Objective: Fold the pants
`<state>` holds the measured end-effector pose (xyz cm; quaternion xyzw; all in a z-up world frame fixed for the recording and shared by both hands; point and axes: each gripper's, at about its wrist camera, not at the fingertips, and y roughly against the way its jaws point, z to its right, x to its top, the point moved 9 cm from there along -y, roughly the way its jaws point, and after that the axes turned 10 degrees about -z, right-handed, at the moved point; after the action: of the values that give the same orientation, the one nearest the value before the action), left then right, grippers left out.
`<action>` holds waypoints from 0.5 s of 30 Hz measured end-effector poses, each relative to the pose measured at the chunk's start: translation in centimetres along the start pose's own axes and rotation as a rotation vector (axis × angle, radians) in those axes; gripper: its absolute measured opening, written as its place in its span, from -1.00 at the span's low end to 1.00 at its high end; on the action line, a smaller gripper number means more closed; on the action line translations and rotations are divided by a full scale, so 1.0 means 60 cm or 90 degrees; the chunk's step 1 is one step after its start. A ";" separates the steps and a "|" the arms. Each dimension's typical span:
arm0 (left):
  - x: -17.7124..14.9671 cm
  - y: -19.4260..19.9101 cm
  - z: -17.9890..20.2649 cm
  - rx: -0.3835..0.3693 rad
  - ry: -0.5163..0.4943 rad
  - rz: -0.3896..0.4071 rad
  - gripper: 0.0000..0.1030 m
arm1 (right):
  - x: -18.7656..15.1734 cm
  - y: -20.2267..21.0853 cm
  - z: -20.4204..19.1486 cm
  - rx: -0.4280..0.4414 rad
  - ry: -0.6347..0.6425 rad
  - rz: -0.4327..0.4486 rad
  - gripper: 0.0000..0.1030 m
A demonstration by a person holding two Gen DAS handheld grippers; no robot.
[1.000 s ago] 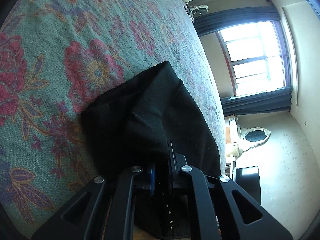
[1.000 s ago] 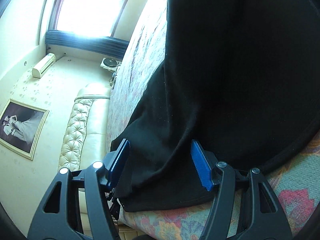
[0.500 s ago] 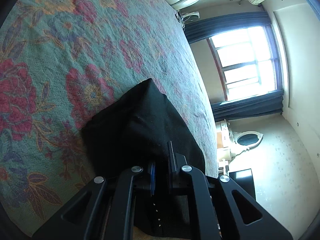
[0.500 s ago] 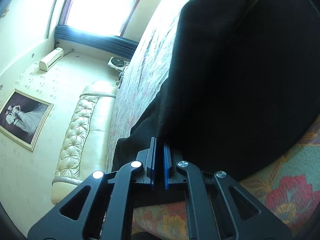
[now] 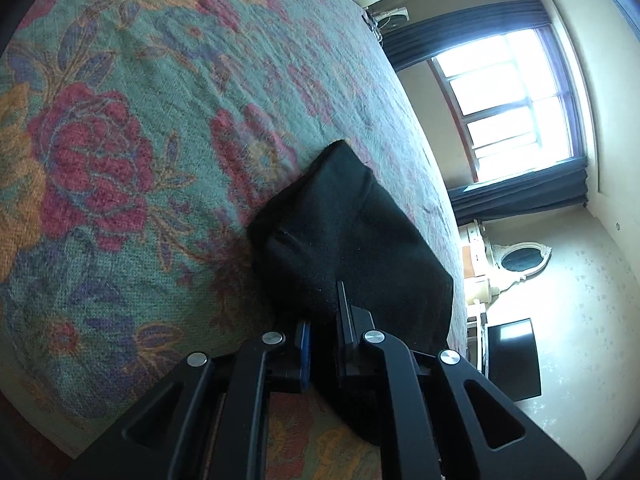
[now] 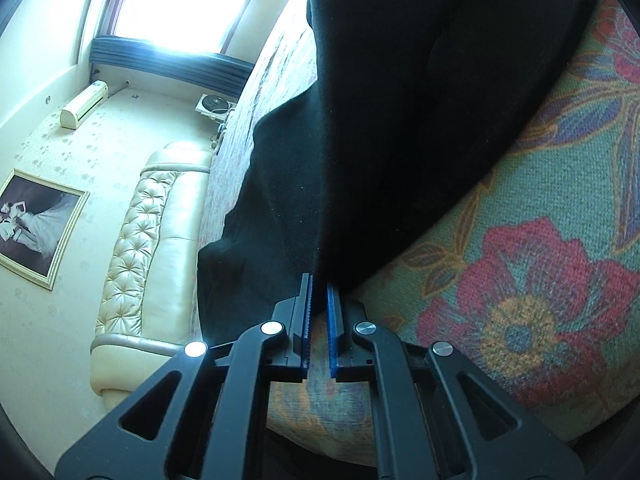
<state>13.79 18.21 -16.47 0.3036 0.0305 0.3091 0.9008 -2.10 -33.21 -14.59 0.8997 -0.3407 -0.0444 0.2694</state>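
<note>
Item count: 1 pair of black pants point(image 5: 352, 248) lies on 1 floral bedspread point(image 5: 120, 152). 2 grippers are in view: 1 left gripper point(image 5: 322, 344) and 1 right gripper point(image 6: 320, 320), each with 2 fingers. Room fixtures: 1 window point(image 5: 516, 104), 1 tufted headboard point(image 6: 148, 232), 1 framed picture point(image 6: 36, 224), 1 oval mirror point(image 5: 524, 258), 1 air conditioner point(image 6: 84, 104).
</note>
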 end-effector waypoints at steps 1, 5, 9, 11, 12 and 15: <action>-0.002 0.001 -0.006 -0.013 0.003 0.000 -0.78 | -0.001 0.004 0.008 0.006 -0.006 0.000 -0.88; -0.011 0.032 -0.008 0.000 -0.015 0.015 -0.57 | 0.010 0.040 0.004 0.009 0.004 0.016 -0.38; -0.012 0.083 0.016 0.099 -0.108 0.067 -0.38 | 0.073 0.127 0.006 0.020 -0.002 0.104 -0.21; -0.017 0.095 0.050 0.111 -0.152 0.084 -0.15 | 0.125 0.181 0.018 0.038 -0.027 0.170 -0.18; -0.019 0.093 0.074 0.107 -0.173 0.091 0.05 | 0.156 0.207 0.029 0.054 -0.048 0.203 -0.13; -0.034 0.065 0.154 0.063 -0.231 0.087 0.43 | 0.242 0.265 0.072 0.082 -0.106 0.280 -0.10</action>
<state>12.26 14.57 -6.99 0.3999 -0.1382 0.3079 0.8522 -1.51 -54.28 -8.57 0.8126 -0.5514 -0.0366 0.1853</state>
